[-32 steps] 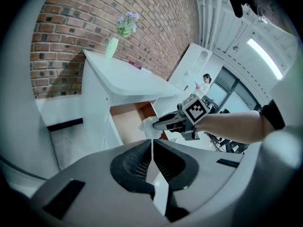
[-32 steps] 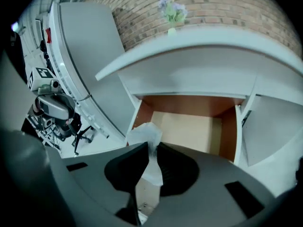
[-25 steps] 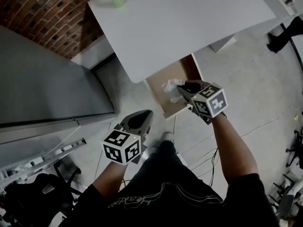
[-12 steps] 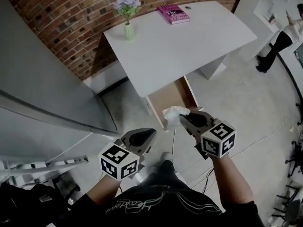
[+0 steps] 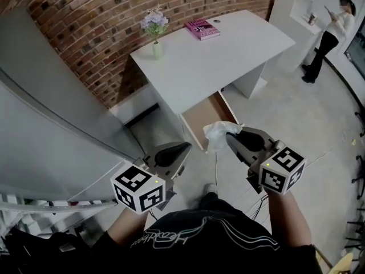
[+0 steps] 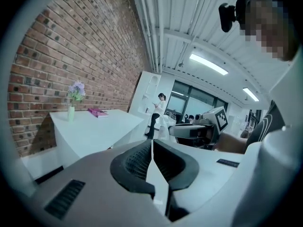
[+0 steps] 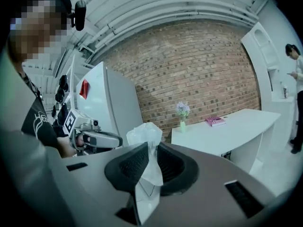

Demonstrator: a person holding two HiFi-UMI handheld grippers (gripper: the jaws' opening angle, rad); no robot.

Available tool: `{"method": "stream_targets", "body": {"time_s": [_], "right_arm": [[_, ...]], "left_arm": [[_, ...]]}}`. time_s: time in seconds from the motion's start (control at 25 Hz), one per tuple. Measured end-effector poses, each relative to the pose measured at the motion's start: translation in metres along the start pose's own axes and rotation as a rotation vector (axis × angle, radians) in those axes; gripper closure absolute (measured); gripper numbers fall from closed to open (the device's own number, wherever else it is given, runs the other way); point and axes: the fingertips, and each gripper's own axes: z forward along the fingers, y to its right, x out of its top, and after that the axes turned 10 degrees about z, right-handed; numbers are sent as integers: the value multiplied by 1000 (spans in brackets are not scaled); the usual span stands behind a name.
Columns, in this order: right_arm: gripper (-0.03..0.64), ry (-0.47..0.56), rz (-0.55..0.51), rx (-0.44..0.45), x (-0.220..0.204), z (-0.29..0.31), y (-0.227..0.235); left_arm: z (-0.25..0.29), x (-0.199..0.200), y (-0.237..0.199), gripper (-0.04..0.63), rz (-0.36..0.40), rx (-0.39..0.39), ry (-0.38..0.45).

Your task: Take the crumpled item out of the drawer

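Note:
A crumpled white paper (image 5: 217, 135) hangs in the air below the open wooden drawer (image 5: 206, 115) of the white desk (image 5: 211, 53). My right gripper (image 5: 230, 138) is shut on it; in the right gripper view the paper (image 7: 147, 148) sticks up between the black pads (image 7: 127, 167). My left gripper (image 5: 185, 150) is held lower left, shut, with nothing between its pads (image 6: 137, 160). It stands apart from the drawer and points toward the desk (image 6: 90, 126).
On the desk stand a vase of flowers (image 5: 155, 30) and a pink book (image 5: 202, 28). A brick wall (image 5: 108, 16) runs behind it, and a large grey cabinet (image 5: 45, 130) stands at the left. A person (image 5: 328, 33) stands at the far right.
My right gripper has lifted the crumpled paper up out of the drawer and drawn it back toward me. The head view has tilted up, showing the whole desk.

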Motion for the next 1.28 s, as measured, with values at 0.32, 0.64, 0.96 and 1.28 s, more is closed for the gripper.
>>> {"method": "stream_targets", "body": {"time_s": [0.32, 0.64, 0.96, 1.28], "right_arm": [[541, 41, -46, 10, -10, -11, -39], [541, 34, -23, -22, -24, -8, -32], [541, 6, -6, -37, -36, -1, -21], [541, 6, -3, -51, -39, -11, -15]], "left_arm": [[-21, 0, 12, 565, -24, -31, 55], [-17, -17, -2, 565, -21, -1, 39], [-7, -24, -3, 565, -9, -18, 23], [3, -25, 5, 565, 2, -35, 17]]}}
